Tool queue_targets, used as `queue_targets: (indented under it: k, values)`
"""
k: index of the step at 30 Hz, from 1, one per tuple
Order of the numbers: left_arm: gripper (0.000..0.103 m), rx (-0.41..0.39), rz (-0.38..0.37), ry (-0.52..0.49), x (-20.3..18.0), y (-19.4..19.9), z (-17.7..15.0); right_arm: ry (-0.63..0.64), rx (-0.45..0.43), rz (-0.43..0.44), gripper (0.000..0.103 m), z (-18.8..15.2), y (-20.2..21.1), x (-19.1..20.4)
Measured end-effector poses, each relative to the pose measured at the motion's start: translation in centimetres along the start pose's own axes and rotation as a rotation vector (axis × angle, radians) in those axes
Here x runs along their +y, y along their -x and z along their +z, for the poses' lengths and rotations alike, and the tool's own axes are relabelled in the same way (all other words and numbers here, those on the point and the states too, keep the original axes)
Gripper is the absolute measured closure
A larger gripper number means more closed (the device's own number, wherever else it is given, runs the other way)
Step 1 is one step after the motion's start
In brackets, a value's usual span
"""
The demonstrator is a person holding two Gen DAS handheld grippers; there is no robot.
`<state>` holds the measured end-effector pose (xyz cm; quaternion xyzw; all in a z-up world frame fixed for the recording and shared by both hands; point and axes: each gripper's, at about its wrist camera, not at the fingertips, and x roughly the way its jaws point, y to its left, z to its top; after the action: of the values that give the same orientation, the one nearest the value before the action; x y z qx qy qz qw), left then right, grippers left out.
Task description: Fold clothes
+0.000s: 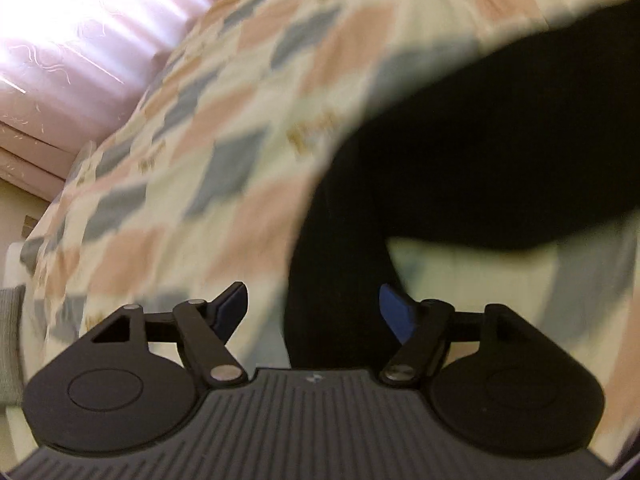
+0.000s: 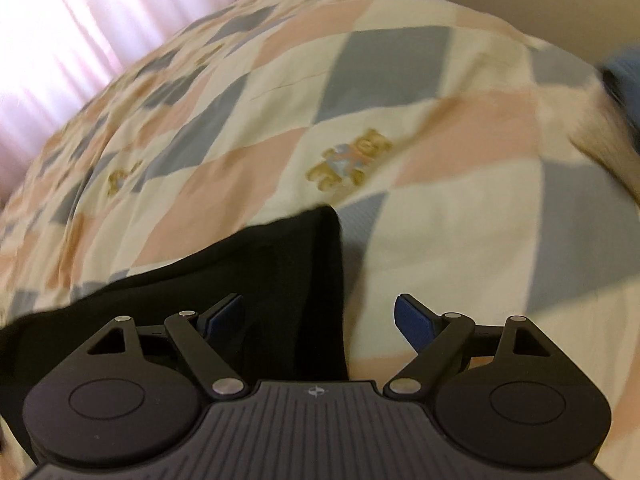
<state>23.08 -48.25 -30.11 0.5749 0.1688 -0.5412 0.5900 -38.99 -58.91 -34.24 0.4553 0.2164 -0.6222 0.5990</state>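
Two grippers hovered over one black garment spread on a checked bedcover, each with its tongs spread wide and nothing between them. In the left wrist view the left gripper (image 1: 312,308) sat at the lower centre of the frame, the black garment (image 1: 460,152) sweeping from the right edge down toward the gap between its blue pads; cloth lay ahead of that gap, but no pad pressed on it. A narrower strip of the garment ran down the middle of the frame to the gripper's base. In the right wrist view the right gripper (image 2: 320,316) hung above a squared corner of the same garment, which filled the lower left of the frame, its straight edge falling just between the fingers.

That placement looked deliberate: open tongs straddling an edge suit either taking hold of it or having let it go, and the blurred frames could not settle which. The bedcover (image 2: 460,208) gave a broad, soft surface for flattening. A pink curtain (image 1: 60,40) glowed at upper left.
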Motion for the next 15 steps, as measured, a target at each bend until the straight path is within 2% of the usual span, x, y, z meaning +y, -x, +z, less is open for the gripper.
queue_targets:
  k: [2, 6, 8, 9, 10, 12, 15]
  values:
    - [0.031, 0.015, -0.009, 0.021, -2.5, 0.1, -3.1, -0.021, 0.002, -0.015, 0.018, -0.8, 0.3, 0.4]
    - [0.032, -0.004, 0.062, 0.134, -5.3, -1.9, -5.4, -0.063, 0.005, -0.044, 0.018, -2.2, 0.8, 1.4]
    - [0.044, 0.001, 0.081, 0.166, -5.6, -3.5, -5.5, -0.083, 0.007, -0.059, 0.018, -3.0, 1.1, 1.8]
    - [0.082, 0.014, 0.099, 0.143, -5.6, -4.5, -5.4, -0.071, 0.004, -0.078, 0.018, -3.0, 1.2, 2.2]
    - [0.097, 0.027, 0.097, 0.121, -5.3, -5.1, -5.1, -0.058, 0.002, -0.089, 0.019, -2.9, 1.3, 2.6]
    - [0.099, -0.009, 0.106, 0.106, -3.3, -4.9, -4.4, -0.038, -0.005, -0.087, 0.02, -2.6, 1.5, 3.2]
    - [0.099, -0.121, 0.247, 0.108, 2.7, -3.5, -1.2, -0.005, -0.029, -0.087, 0.019, -2.1, 2.3, 4.2]
